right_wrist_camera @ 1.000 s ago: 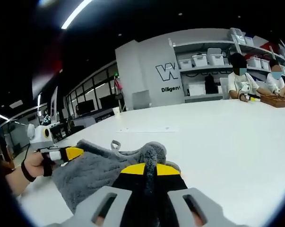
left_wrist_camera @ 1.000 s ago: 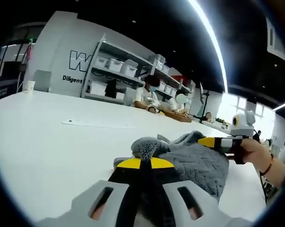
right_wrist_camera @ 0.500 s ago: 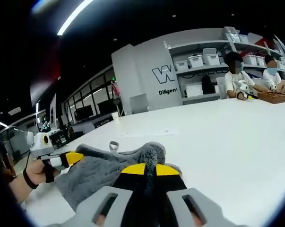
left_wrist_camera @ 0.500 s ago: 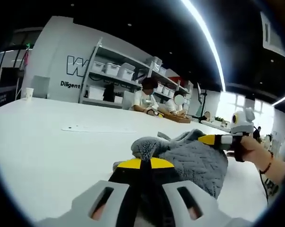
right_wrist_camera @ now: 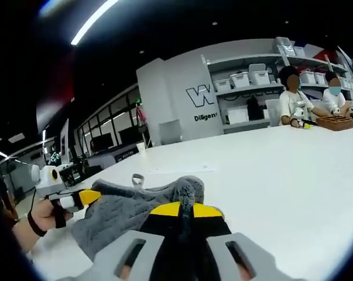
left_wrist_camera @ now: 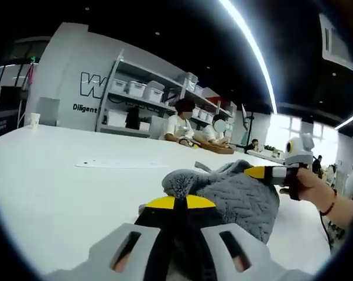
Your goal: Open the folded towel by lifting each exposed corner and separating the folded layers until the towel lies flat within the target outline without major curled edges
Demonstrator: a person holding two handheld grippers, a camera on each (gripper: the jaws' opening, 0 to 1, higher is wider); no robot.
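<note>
Towel corners hidden between fingers

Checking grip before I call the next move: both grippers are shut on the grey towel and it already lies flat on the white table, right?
Not quite. Both the left gripper and the right gripper are shut on the grey towel, but it is not flat: the left gripper view shows it bunched and held up between them above the white table.
</note>
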